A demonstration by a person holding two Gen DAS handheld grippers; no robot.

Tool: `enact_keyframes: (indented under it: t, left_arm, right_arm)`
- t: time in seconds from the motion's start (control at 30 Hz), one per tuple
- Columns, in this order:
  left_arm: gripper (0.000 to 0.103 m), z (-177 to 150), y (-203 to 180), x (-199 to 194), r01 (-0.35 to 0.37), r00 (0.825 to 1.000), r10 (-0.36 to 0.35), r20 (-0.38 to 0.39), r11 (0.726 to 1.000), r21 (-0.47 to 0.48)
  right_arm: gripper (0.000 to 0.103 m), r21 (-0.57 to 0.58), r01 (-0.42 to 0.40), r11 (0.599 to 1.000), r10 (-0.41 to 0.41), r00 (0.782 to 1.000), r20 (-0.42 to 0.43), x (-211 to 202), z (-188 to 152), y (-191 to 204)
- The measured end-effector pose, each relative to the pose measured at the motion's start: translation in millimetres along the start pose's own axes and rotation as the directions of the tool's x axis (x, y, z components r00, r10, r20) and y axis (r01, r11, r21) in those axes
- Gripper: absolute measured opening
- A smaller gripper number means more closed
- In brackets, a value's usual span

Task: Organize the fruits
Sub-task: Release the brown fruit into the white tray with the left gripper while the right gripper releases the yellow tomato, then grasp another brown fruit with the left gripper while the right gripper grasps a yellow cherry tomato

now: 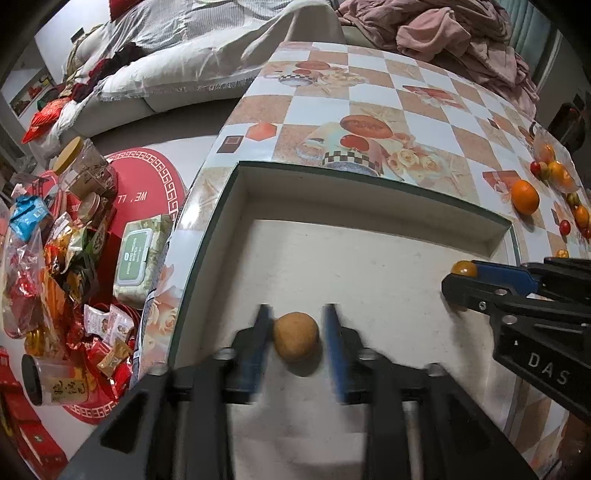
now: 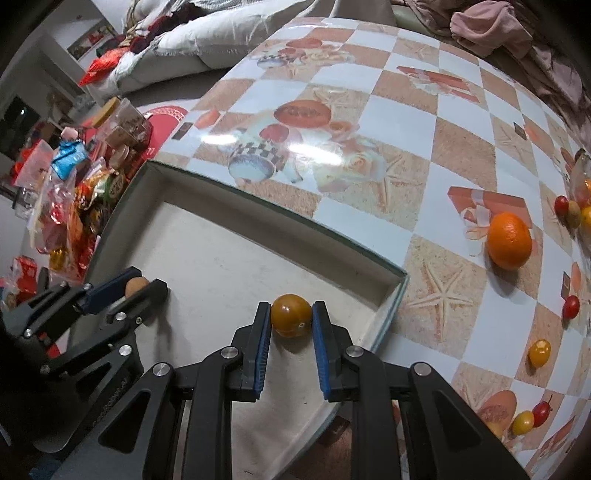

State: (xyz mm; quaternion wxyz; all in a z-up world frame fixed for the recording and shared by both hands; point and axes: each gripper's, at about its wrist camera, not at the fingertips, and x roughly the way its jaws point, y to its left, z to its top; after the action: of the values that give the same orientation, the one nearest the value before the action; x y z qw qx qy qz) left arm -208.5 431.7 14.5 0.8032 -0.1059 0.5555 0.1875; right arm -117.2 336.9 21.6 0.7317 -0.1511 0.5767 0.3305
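A shallow white box (image 1: 369, 206) with a dark green rim lies on the patterned table; it also shows in the right wrist view (image 2: 229, 236). My left gripper (image 1: 298, 317) is over the box floor, its blurred jaws slightly apart around a round tan fruit (image 1: 296, 341), with a gap on the right side. It also shows in the right wrist view (image 2: 138, 286). My right gripper (image 2: 291, 314) is shut on a brownish-yellow tomato (image 2: 291, 314) low over the box's right part. An orange (image 2: 509, 240) and several cherry tomatoes (image 2: 570, 306) lie on the table to the right.
A clear bag with more small fruit (image 1: 554, 166) sits at the table's right edge. Snack packets, jars and a wipes pack (image 1: 138, 254) crowd the floor left of the table. A sofa with bedding (image 1: 177, 55) and pink clothes (image 1: 461, 33) lie behind.
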Motion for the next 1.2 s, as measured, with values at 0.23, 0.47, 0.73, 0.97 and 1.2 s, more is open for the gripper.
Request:
enact_keyframes:
  t: [0.23, 0.47, 0.73, 0.97, 1.2]
  left_arm:
    - [0.085, 0.1, 4.3, -5.3, -0.023, 0.999, 0.023, 0.027, 1.0, 0.008]
    - [0.085, -3.2, -3.5, -20.3, -0.016, 0.999, 0.014, 0.036, 0.999, 0.037]
    - [0.085, -9.6, -50.7, -56.6, 0.038, 0.996, -0.05, 0.074, 0.988, 0.151]
    - [0.085, -15.0, -124.6, -80.0, 0.133, 0.985, -0.161, 0.066, 0.942, 0.309]
    - [0.085, -22.0, -190.0, -76.5, 0.218, 0.972, -0.234, -0.002, 0.902, 0.372]
  right_arm:
    - [0.037, 0.004, -0.027, 1.0, 0.027, 1.0, 0.001, -3.1, 2.6, -1.9]
    - [0.078, 0.063, -0.085, 0.994, 0.078, 0.991, 0.108, -41.4, -1.0, -9.9]
    - [0.078, 0.227, -0.038, 0.973, -0.001, 0.986, 0.169, -87.6, -38.4, -63.1]
    - [0.079, 0.384, 0.027, 0.923, -0.09, 0.985, 0.146, -115.4, -93.5, -128.8]
    - [0.078, 0.494, 0.108, 0.863, -0.173, 0.981, 0.088, -132.8, -157.8, -180.7]
